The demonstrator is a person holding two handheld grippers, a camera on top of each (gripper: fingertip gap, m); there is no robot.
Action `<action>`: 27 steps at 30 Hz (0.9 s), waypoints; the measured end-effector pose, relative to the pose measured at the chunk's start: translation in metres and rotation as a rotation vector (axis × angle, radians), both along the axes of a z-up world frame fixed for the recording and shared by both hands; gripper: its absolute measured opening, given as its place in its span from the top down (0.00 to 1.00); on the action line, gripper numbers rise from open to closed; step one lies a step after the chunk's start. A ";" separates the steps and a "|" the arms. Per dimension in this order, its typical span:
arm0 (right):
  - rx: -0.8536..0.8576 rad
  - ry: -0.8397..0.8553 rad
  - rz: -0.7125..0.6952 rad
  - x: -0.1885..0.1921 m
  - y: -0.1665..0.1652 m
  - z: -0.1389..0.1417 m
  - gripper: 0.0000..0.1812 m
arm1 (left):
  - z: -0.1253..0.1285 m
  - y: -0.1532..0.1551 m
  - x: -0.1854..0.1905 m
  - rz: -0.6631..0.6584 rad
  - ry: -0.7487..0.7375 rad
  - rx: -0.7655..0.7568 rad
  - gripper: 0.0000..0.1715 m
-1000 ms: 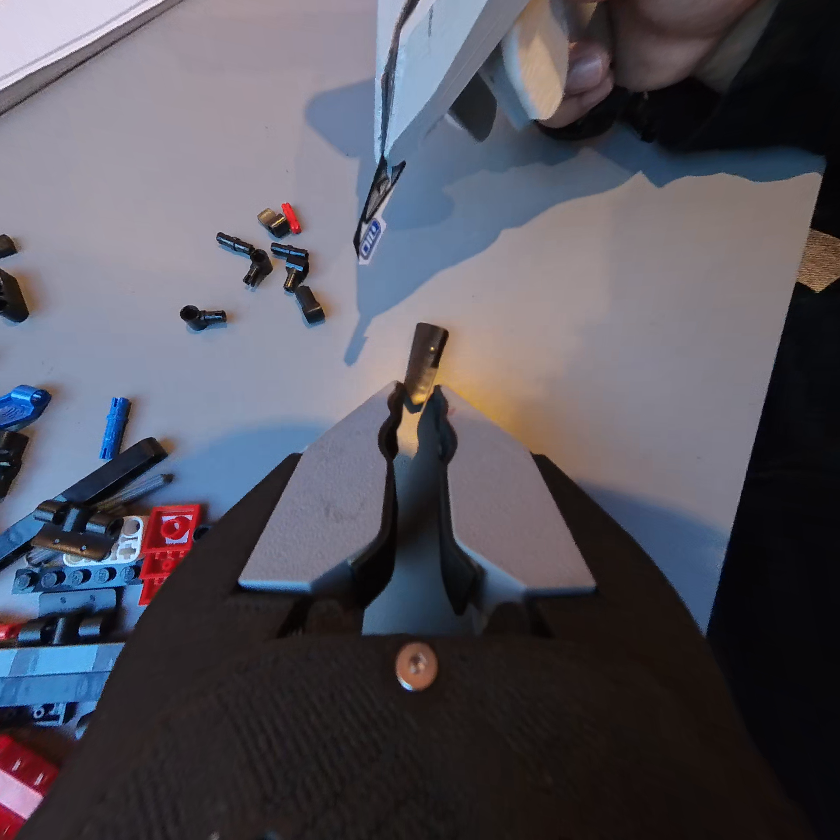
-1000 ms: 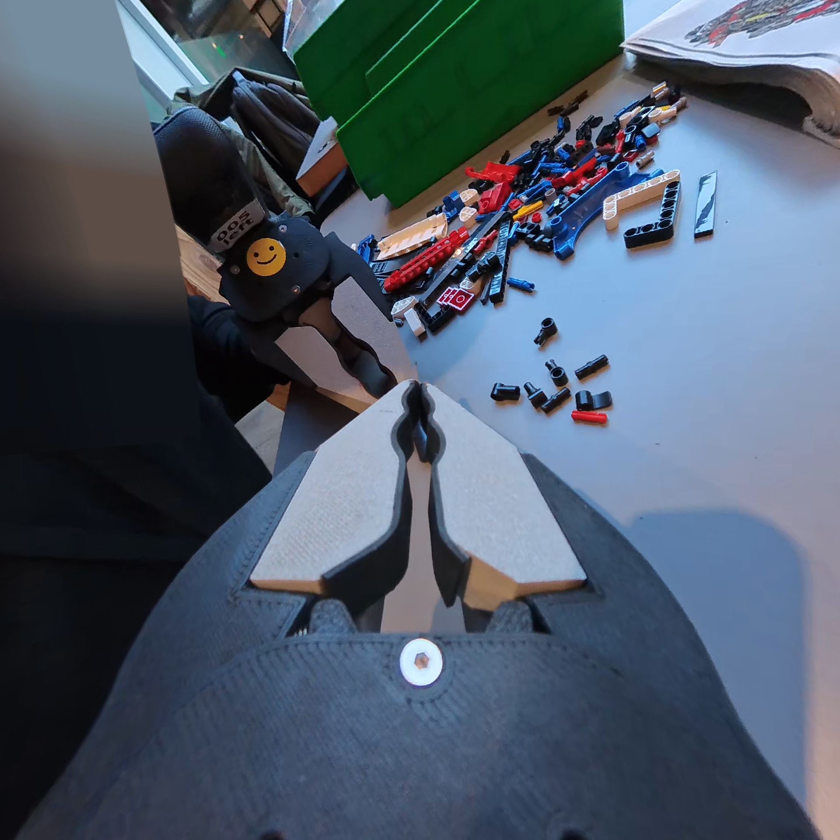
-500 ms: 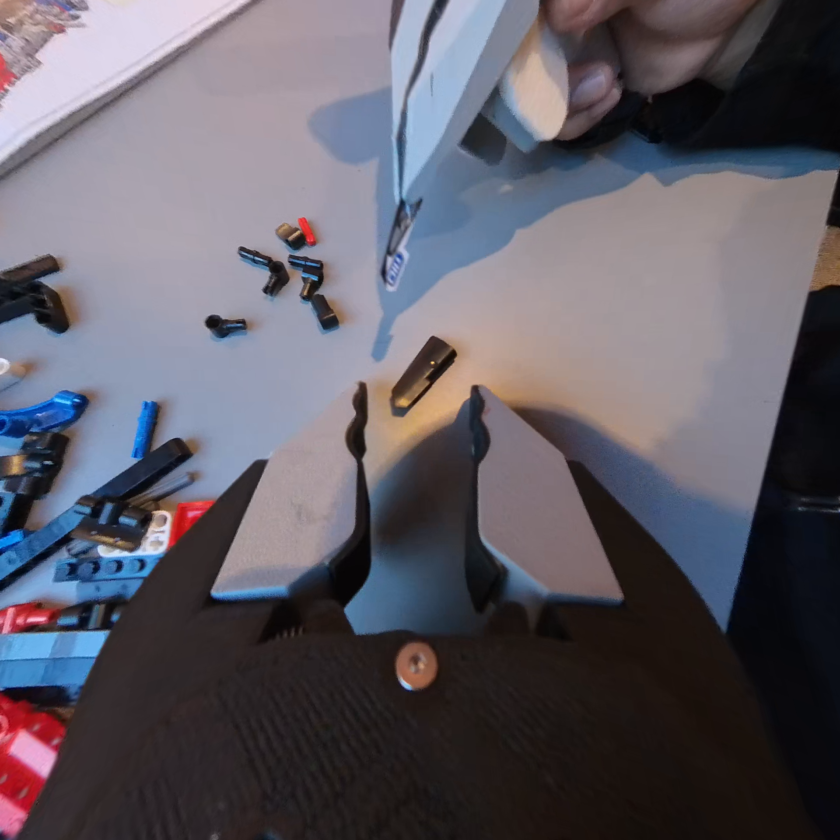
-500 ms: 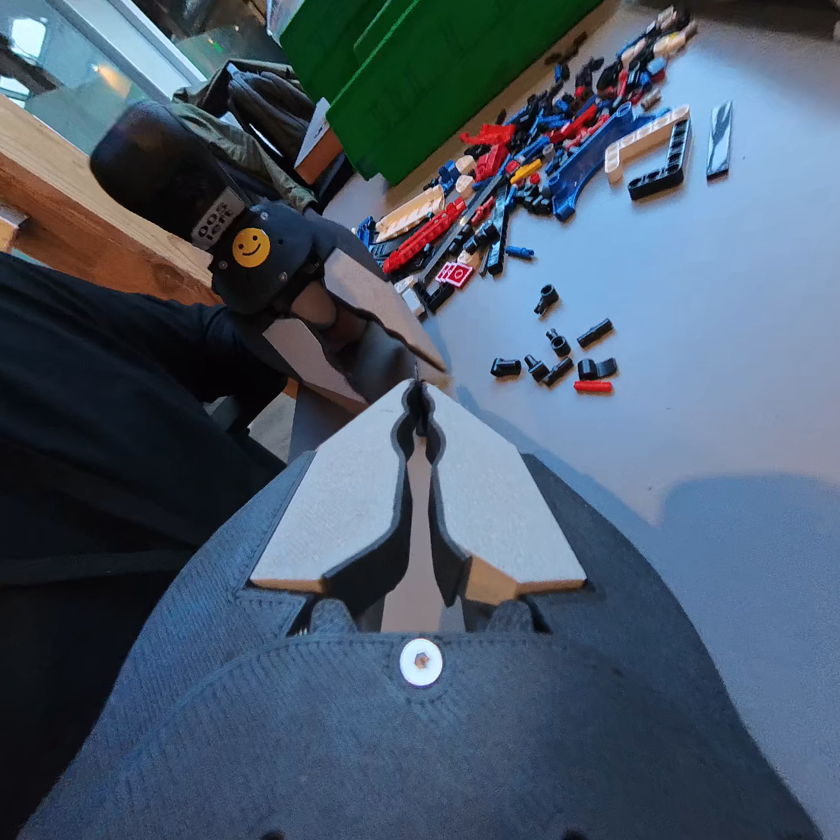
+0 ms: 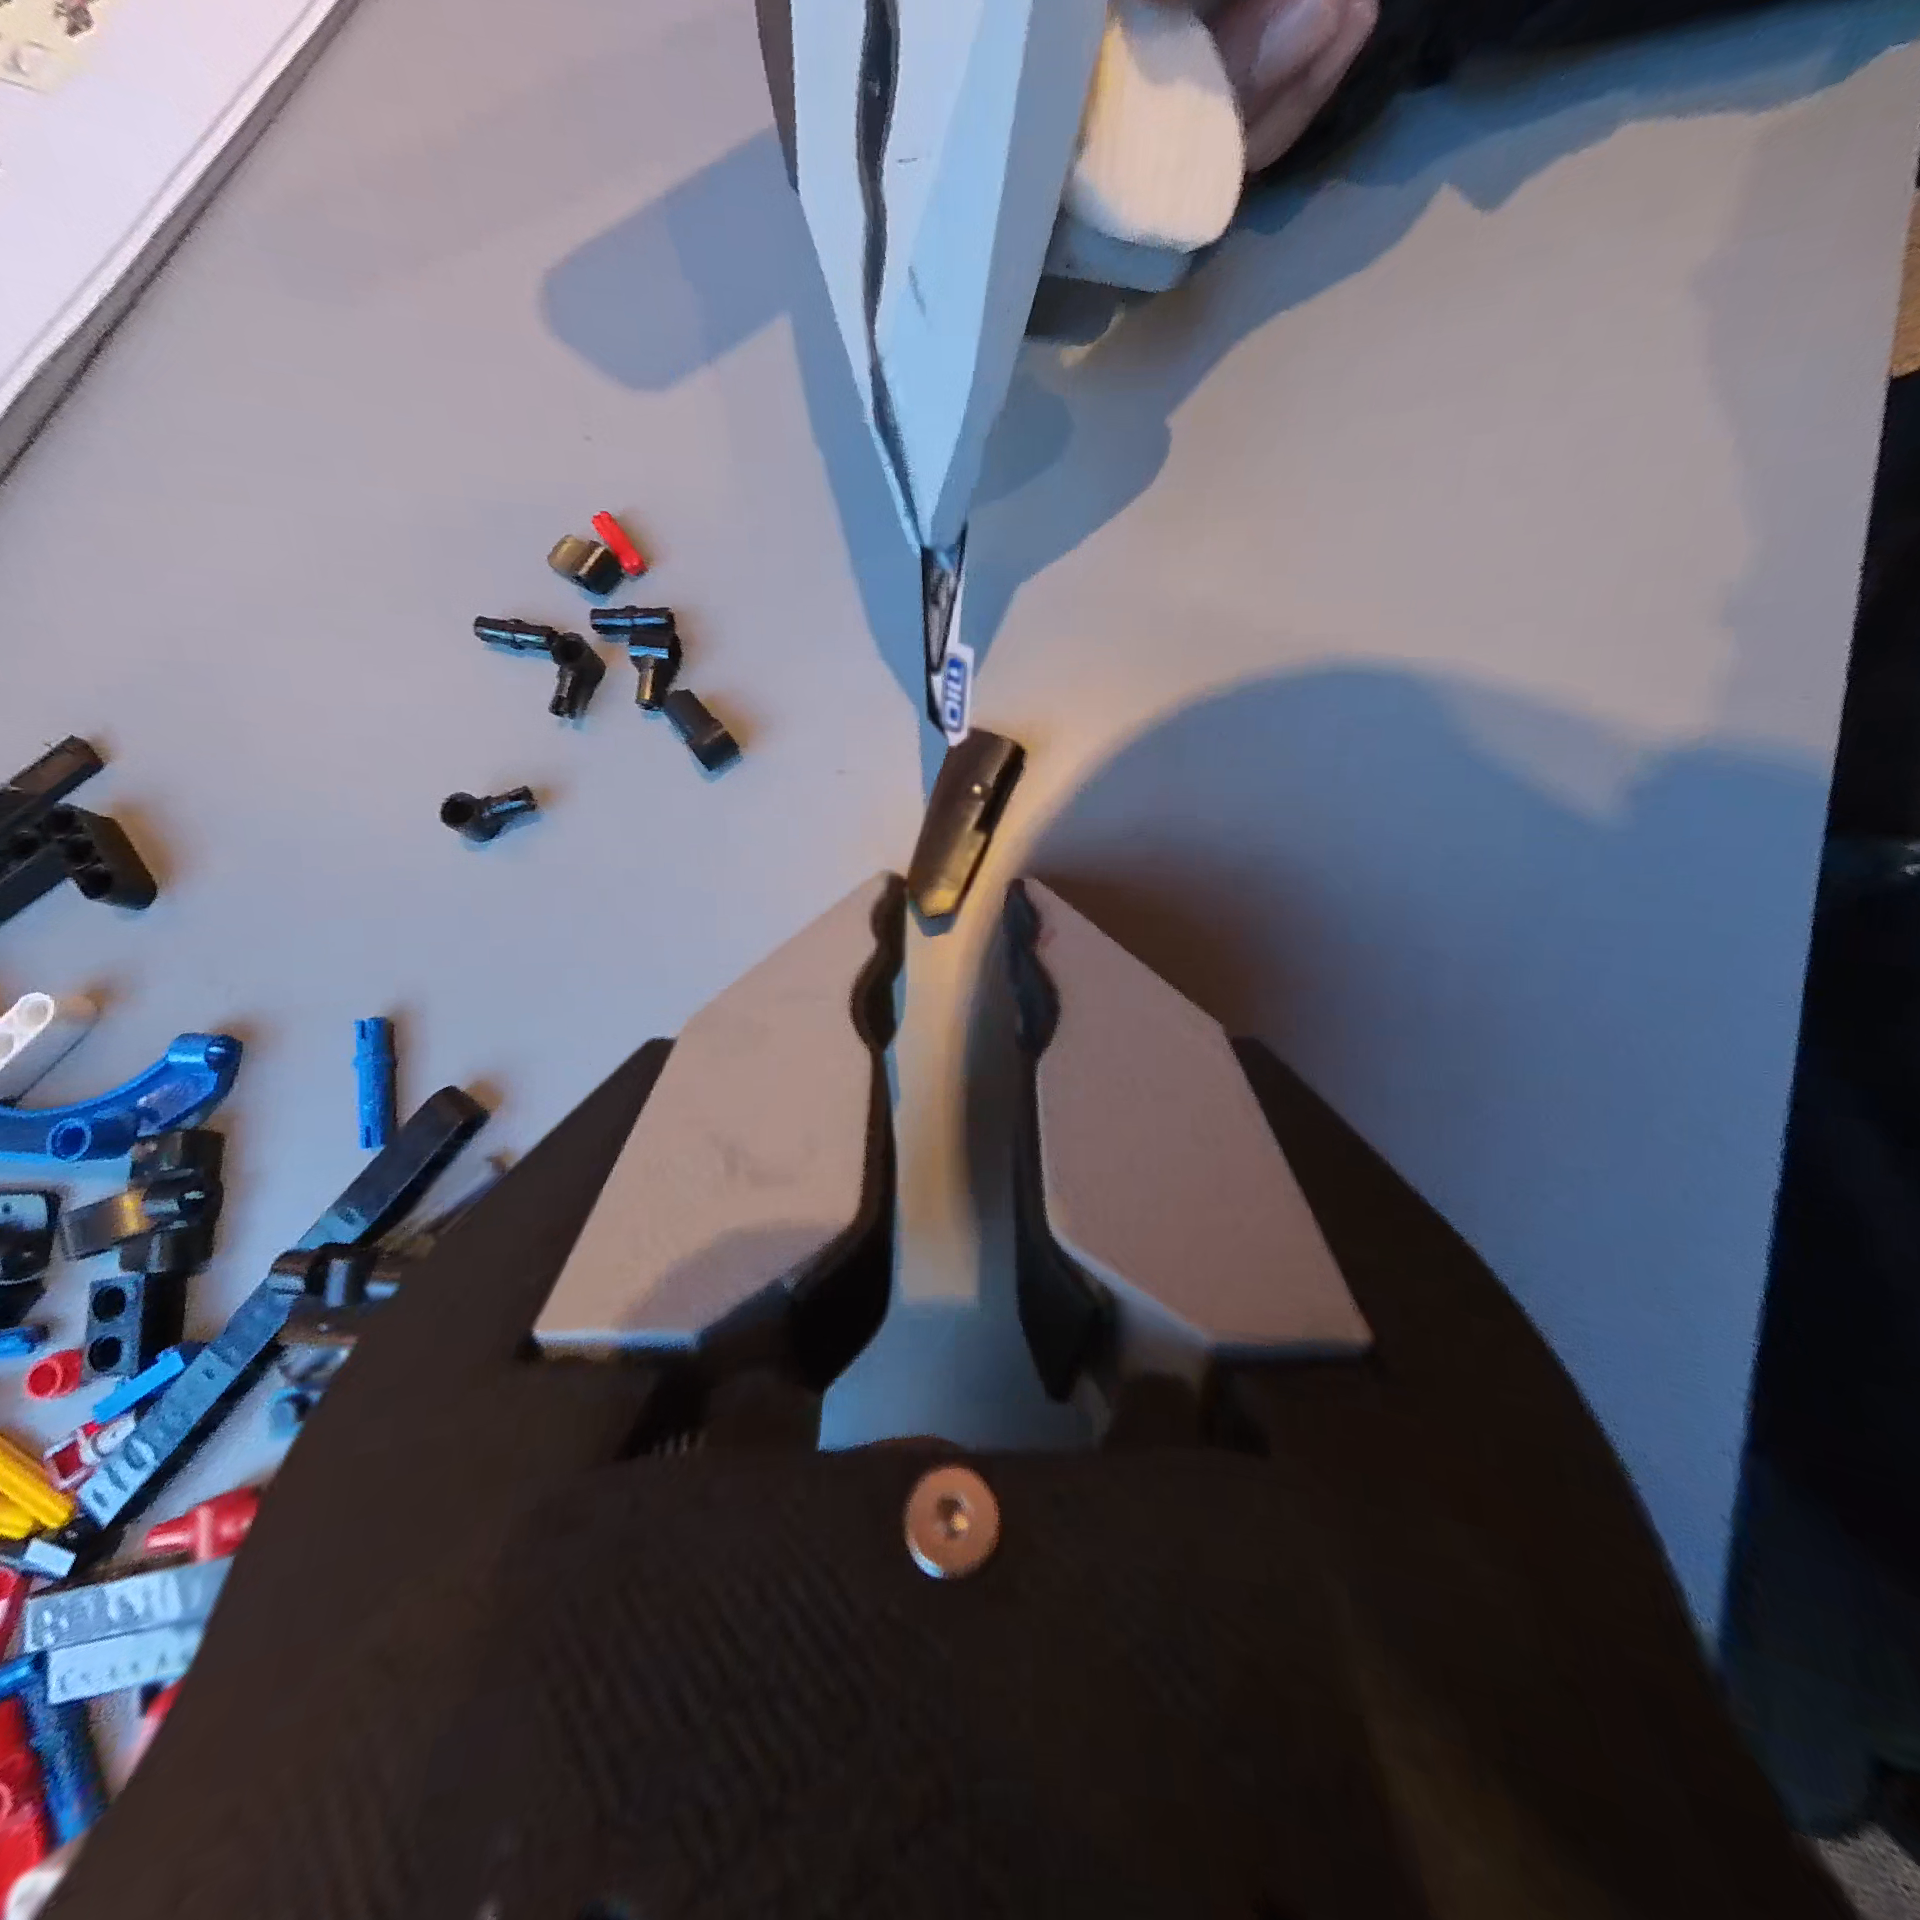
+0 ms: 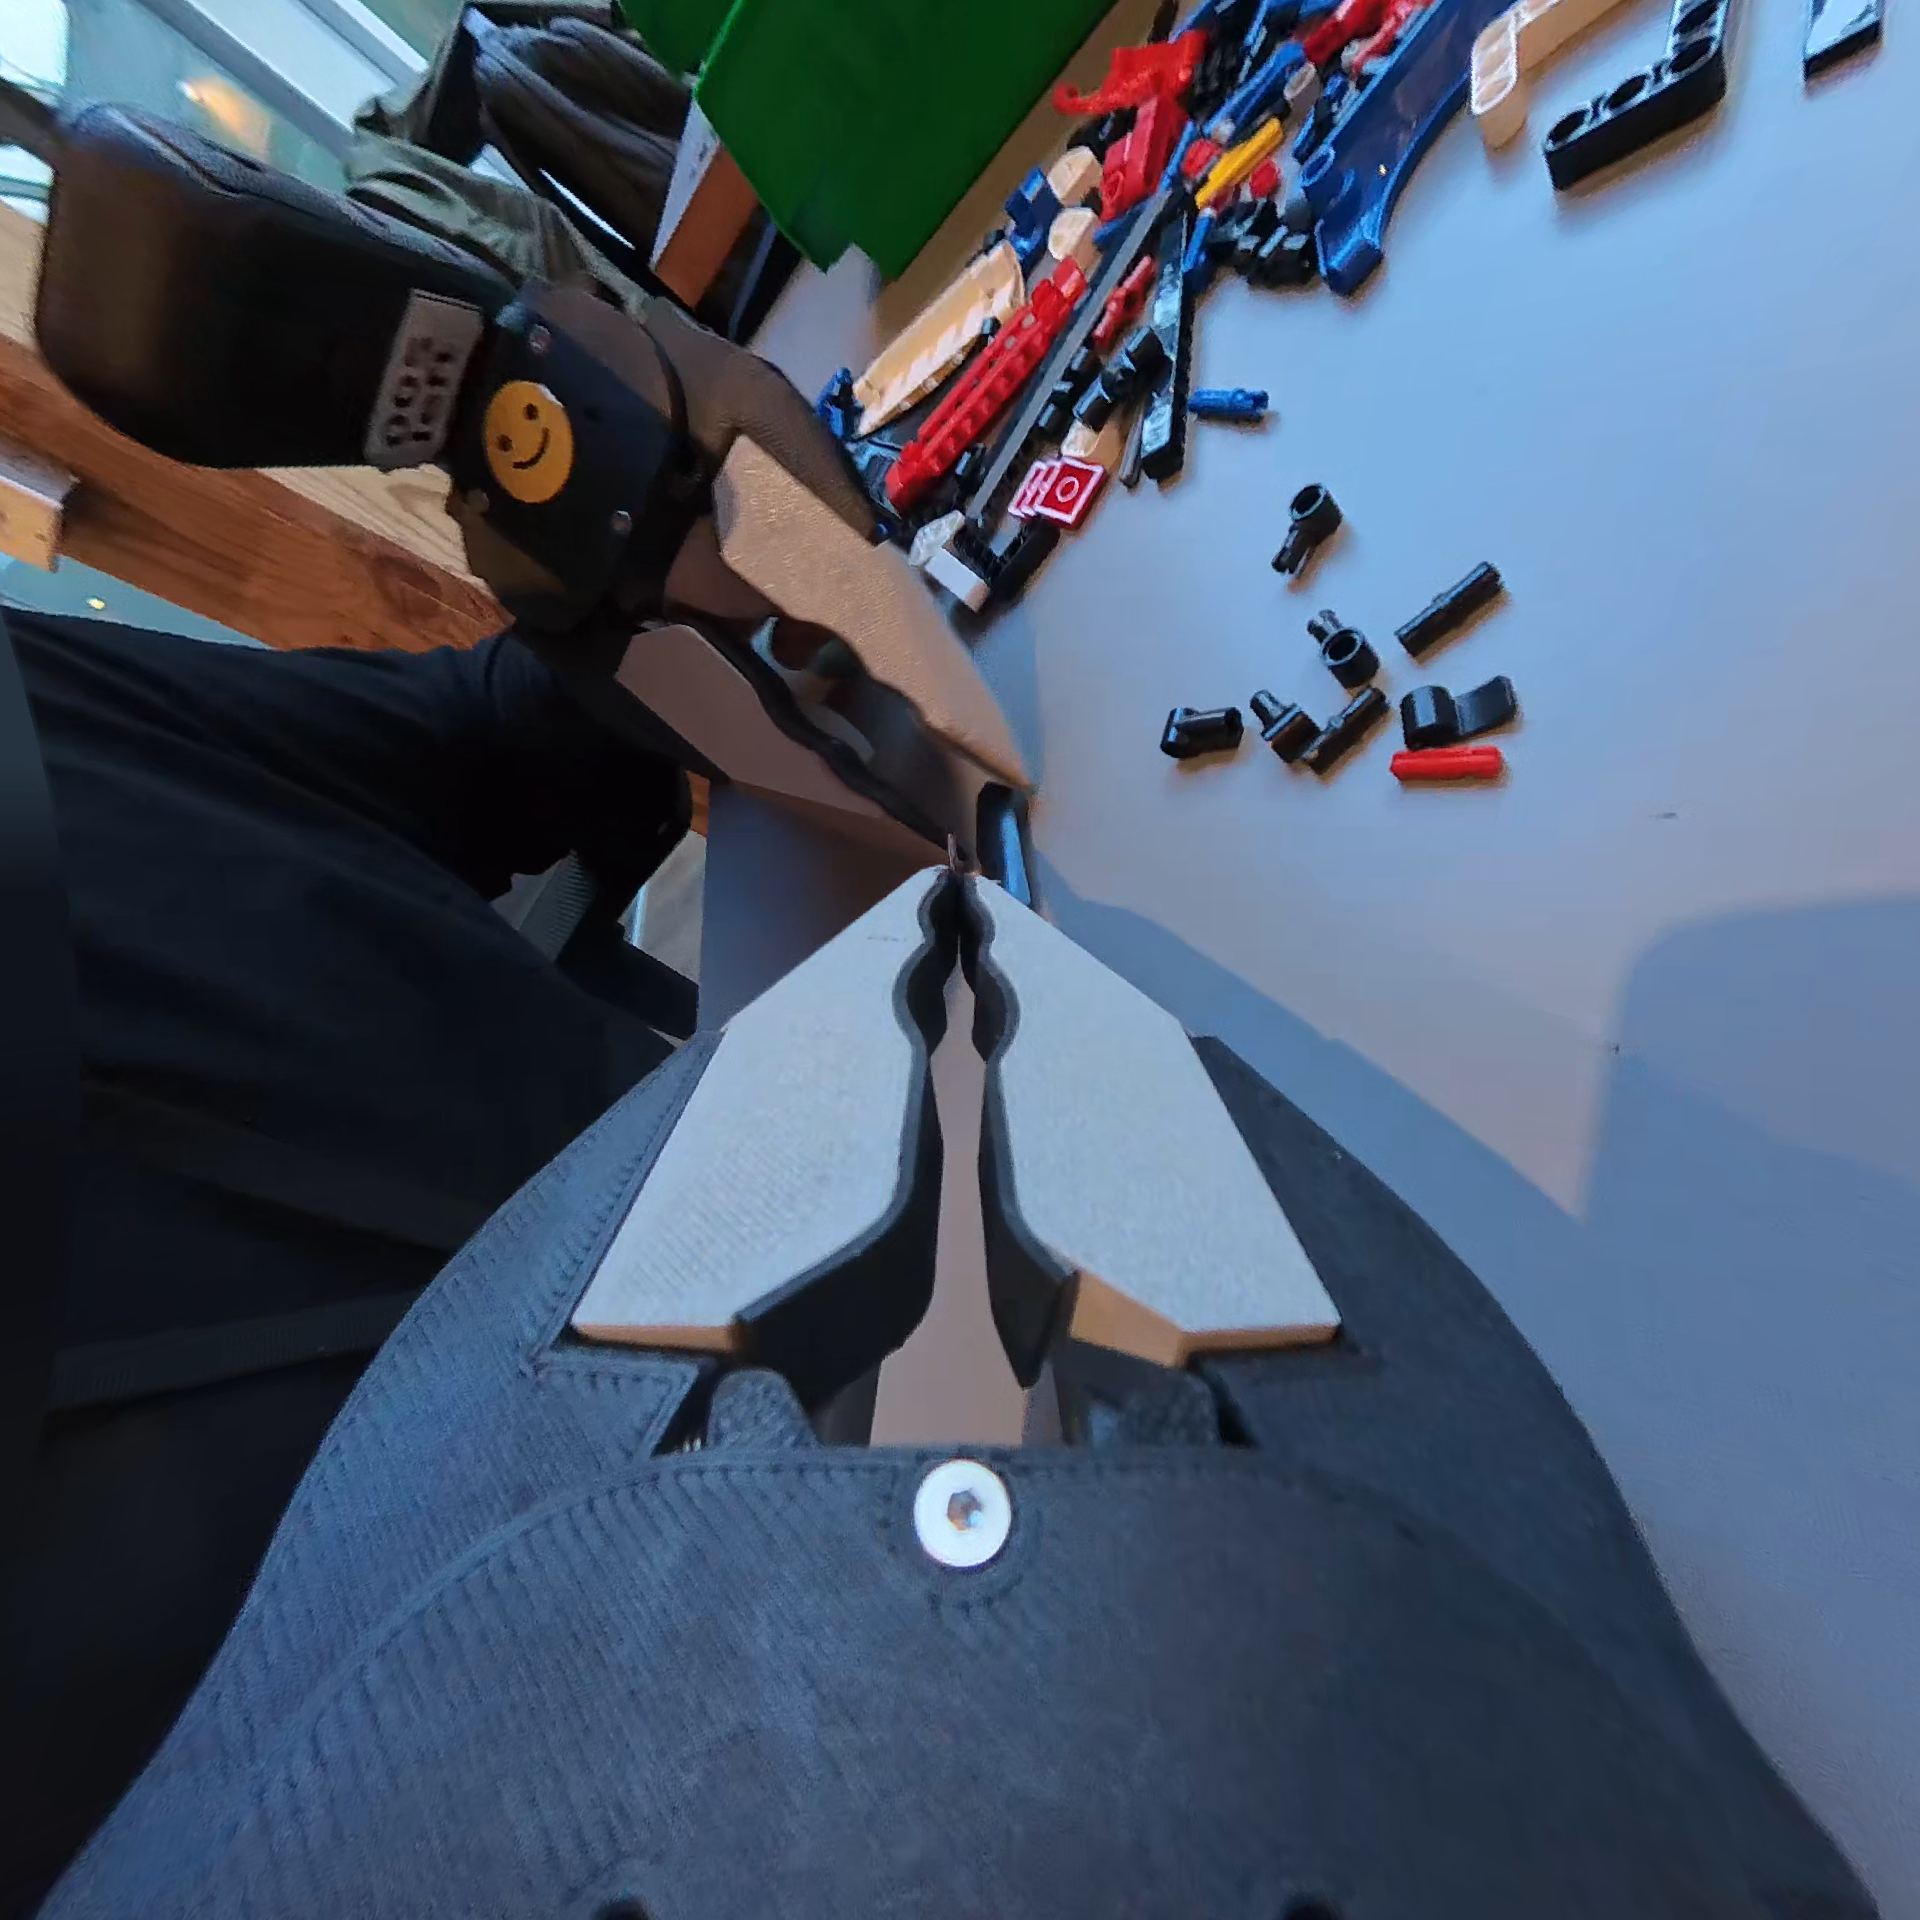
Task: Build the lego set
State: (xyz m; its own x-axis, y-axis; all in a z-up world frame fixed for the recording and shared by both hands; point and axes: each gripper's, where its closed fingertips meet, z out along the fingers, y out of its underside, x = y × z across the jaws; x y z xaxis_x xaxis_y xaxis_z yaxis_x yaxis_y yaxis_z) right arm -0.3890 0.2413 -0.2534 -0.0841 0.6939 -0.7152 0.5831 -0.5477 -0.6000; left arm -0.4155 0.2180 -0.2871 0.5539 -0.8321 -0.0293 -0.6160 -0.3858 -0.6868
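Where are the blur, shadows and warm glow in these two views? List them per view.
Left wrist view: a warm glow falls on the table around the small black piece; broad grey shadows stretch from the right gripper; the person's hand is blurred. Right wrist view: strong wide-angle bending, the smiley-marked left gripper is slightly soft, and a large shadow lies at the right.

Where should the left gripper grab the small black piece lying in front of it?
Likely across the near end of the black piece, one finger on each long side. It lies flat, lengthwise with the open left gripper, so come straight forward. The right gripper holds a sticker at its far end.
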 end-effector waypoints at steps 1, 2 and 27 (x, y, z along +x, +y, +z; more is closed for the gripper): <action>0.002 -0.008 0.000 0.000 0.000 -0.001 1.00 | 0.000 -0.004 0.001 0.003 0.003 -0.017 0.92; 0.003 -0.013 0.002 0.001 -0.001 -0.002 1.00 | 0.000 -0.007 0.002 0.006 0.008 -0.031 0.91; -0.086 -0.122 0.139 -0.012 -0.011 -0.002 1.00 | 0.001 -0.006 0.001 0.019 -0.019 0.059 0.83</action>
State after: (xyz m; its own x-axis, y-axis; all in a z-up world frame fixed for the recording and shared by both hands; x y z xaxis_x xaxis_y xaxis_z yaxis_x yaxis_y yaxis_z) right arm -0.4006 0.2307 -0.2554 -0.0840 0.6173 -0.7822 0.7225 -0.5029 -0.4745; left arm -0.4142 0.2120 -0.2858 0.5707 -0.8183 -0.0677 -0.5954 -0.3557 -0.7204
